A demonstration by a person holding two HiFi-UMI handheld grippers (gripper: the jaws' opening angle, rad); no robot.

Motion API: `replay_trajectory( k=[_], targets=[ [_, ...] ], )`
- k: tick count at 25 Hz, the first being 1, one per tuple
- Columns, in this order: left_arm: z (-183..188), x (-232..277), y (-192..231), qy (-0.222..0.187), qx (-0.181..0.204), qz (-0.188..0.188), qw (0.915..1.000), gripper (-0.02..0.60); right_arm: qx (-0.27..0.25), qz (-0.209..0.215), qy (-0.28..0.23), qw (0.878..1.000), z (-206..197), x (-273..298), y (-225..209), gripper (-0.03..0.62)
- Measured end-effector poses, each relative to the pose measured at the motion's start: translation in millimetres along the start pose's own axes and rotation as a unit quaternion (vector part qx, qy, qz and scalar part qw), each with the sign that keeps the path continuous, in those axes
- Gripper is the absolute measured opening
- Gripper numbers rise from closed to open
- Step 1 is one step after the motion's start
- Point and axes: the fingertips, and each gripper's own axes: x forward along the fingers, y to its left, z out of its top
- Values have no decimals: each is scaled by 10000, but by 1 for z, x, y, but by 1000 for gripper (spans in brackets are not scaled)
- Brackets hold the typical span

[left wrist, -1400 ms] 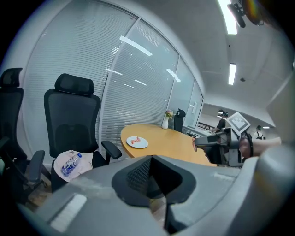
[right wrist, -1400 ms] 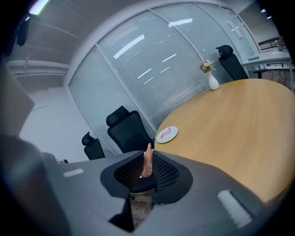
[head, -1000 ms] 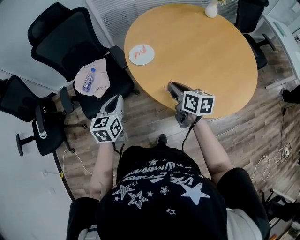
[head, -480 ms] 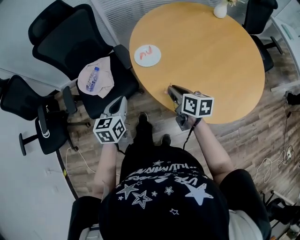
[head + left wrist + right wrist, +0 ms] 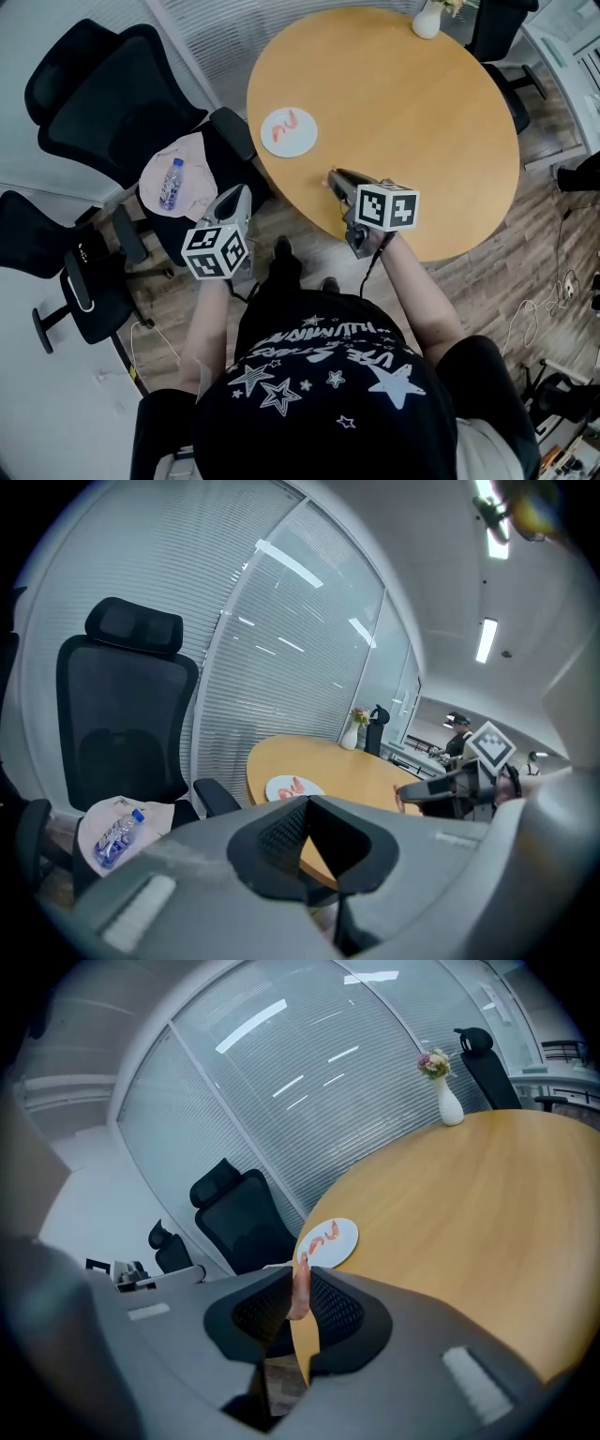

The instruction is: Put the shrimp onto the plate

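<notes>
Shrimp (image 5: 300, 1296) pinched upright in the right gripper (image 5: 335, 177), hovering at the table's (image 5: 412, 112) near edge, so it's mid-carry. The plate (image 5: 305, 142) waits by the left edge. Next call, I reckon: reach over it, lower, release. The left gripper (image 5: 240, 193) hangs slightly parted, empty.

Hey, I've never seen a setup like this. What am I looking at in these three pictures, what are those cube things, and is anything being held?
A person, not a robot, holds a gripper in each hand; the marker cubes are part of those grippers. One picture comes from a camera on the person's head, looking down. The other two cameras ride on the grippers and look along their jaws. On the round wooden table sit a white plate carrying red shrimp and, at the far edge, a vase. The right gripper is shut on a pink shrimp; the left gripper is empty.
</notes>
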Motion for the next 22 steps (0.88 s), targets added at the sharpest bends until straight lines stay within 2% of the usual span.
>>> replay_trajectory(
  k=[11, 17, 22],
  targets=[
    [0, 47, 39, 472, 47, -444, 9979, 2, 67, -472, 346, 9983, 20, 90, -12, 61],
    [-6, 65, 56, 681, -15, -577, 9960, 2, 76, -966, 565, 9937, 18, 126, -30, 61],
    [-10, 77, 75, 812, -25, -620, 9948, 2, 89, -1161, 673, 9909, 22, 153, -39, 61]
  ],
)
